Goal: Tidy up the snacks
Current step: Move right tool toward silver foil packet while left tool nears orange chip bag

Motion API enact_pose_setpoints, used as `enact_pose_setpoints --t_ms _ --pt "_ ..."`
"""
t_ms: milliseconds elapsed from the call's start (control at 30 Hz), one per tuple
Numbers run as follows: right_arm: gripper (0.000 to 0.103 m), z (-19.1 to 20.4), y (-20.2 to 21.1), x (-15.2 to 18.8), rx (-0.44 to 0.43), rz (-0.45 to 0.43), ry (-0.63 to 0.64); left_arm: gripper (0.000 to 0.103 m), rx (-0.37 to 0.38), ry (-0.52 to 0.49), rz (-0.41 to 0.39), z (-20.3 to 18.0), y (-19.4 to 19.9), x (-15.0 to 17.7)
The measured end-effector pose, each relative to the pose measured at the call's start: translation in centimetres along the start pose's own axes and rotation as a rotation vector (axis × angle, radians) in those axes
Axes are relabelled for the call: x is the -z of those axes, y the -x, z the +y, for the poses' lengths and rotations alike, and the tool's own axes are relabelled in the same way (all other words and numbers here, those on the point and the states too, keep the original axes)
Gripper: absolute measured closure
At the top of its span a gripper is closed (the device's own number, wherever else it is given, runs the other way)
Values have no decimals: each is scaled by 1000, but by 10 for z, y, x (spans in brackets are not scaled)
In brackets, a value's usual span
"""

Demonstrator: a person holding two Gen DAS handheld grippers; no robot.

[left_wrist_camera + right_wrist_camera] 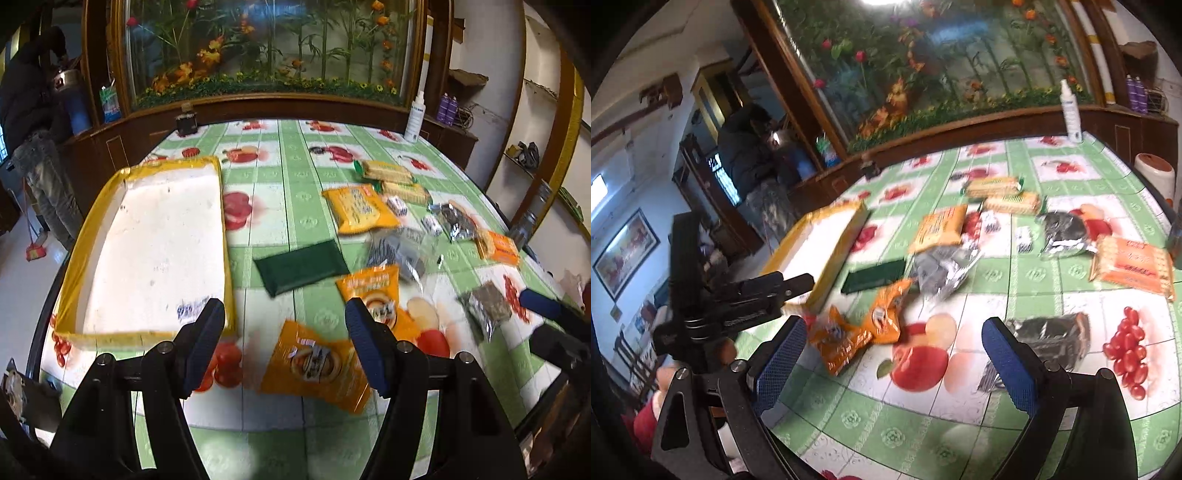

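A white foam tray with a yellow taped rim (147,236) lies at the table's left, also in the right wrist view (846,236). Snack packs are scattered to its right: two orange packets (317,365) (376,291), a dark green flat pack (301,266), a yellow bag (358,210), biscuit packs (388,171) and silver-black packs (487,306). My left gripper (286,350) is open above the near orange packet (842,339). My right gripper (894,365) is open and empty over the table, beside a silver-black pack (1049,336).
The table wears a green and white fruit-print cloth (280,177). A white spray bottle (413,118) and a small dark jar (186,120) stand at the far edge before a wooden-framed flower display (273,48). A person (33,110) stands at the far left.
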State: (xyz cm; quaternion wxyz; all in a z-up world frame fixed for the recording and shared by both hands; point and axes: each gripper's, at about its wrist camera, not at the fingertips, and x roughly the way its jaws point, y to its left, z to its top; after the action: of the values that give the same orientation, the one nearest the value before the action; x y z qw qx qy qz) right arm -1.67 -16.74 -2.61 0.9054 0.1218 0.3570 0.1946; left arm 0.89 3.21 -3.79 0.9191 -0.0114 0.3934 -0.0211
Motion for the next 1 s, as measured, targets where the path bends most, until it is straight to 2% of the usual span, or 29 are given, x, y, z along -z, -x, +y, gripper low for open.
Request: enact_pose_setpoints --t_ms 167,300,433,500,567,633,700,1000 --pt "6 2 -8 7 5 28 21 36 31 -3 40 6 1 21" --pt "6 -2 -12 10 19 48 20 36 56 -25 58 -7 0 28" --pt "6 -8 -7 13 51 52 14 36 42 -25 57 -22 3 25" --pt "6 -11 -3 14 72 45 14 36 -1 -28 45 -29 6 21" --pt "7 -12 -1 14 121 42 24 36 -39 -39 39 -34 7 19" --pt "7 -10 -2 12 250 53 59 36 -78 -54 38 -38 7 17" --pt "7 -9 -5 10 348 63 87 36 -86 -56 41 -40 8 16" --pt "7 1 -5 7 425 70 148 36 -117 -57 49 -42 8 13"
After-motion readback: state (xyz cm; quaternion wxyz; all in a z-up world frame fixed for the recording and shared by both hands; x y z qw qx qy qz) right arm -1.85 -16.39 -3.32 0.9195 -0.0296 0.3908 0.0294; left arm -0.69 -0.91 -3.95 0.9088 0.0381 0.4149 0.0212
